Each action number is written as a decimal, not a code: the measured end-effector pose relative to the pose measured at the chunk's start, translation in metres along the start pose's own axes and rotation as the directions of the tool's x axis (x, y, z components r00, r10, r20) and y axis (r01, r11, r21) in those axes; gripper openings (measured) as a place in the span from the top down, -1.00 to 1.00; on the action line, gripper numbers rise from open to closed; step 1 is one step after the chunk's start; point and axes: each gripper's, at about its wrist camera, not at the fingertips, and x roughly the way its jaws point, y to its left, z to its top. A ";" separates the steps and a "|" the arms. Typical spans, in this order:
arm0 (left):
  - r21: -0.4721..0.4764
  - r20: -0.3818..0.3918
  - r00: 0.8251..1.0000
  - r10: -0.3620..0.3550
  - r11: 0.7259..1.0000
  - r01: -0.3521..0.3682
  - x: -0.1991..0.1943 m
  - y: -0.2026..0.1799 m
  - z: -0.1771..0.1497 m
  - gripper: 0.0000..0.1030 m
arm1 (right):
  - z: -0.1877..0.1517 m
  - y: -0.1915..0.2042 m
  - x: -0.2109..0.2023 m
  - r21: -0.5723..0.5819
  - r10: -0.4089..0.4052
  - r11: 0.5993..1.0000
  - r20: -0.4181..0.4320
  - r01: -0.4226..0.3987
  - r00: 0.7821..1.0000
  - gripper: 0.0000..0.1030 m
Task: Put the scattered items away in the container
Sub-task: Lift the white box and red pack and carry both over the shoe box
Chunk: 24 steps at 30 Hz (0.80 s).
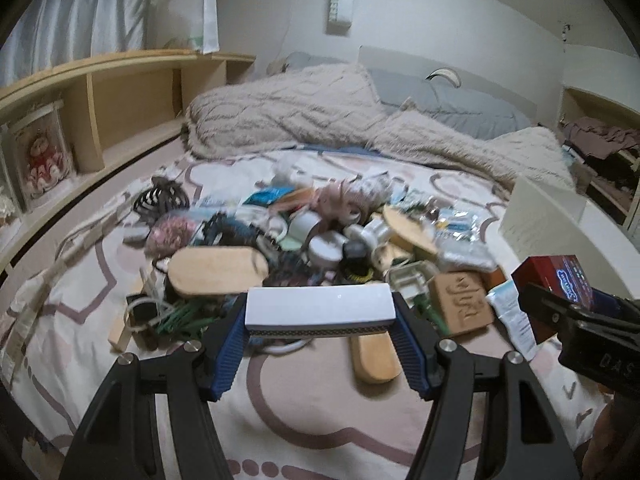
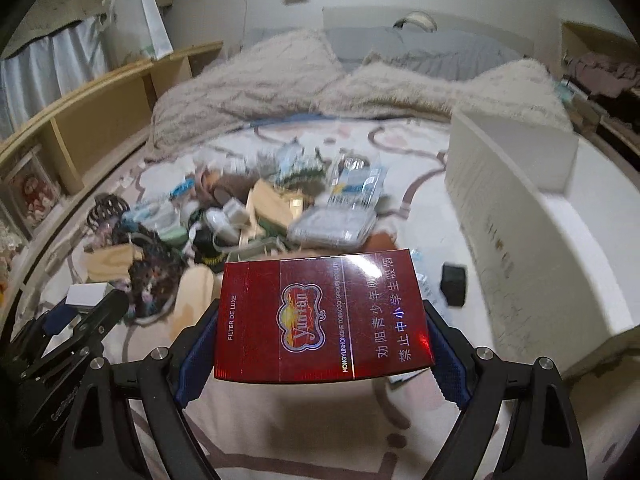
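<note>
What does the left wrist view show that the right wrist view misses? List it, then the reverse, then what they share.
Only the left wrist view: the tan embossed block near the pile's front edge, and the white box's full face, clamped in the left claw.

Only the right wrist view: the red cigarette pack's printed face, clamped in the right claw, and a small black box beside the white container.

Both: the clutter pile, container, fluffy blanket, both claws loaded.
</note>
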 end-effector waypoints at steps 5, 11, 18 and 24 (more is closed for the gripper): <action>0.016 0.034 0.999 -0.030 0.999 0.030 -0.009 -0.008 0.014 -0.29 | 0.015 -0.006 -0.019 0.008 -0.013 1.000 0.068 0.012 0.998 -0.76; 0.044 0.094 0.993 -0.070 0.997 0.066 -0.023 -0.024 0.040 -0.29 | 0.040 -0.011 -0.039 0.009 -0.032 0.999 0.143 0.031 0.989 -0.76; 0.058 0.142 0.979 -0.147 0.988 0.140 -0.036 -0.047 0.073 -0.29 | 0.075 -0.017 -0.058 0.006 -0.040 0.999 0.213 0.040 0.976 -0.76; 0.078 0.179 0.965 -0.194 0.980 0.183 -0.042 -0.068 0.099 -0.29 | 0.107 -0.029 -0.079 0.025 -0.057 0.998 0.296 0.052 0.953 -0.76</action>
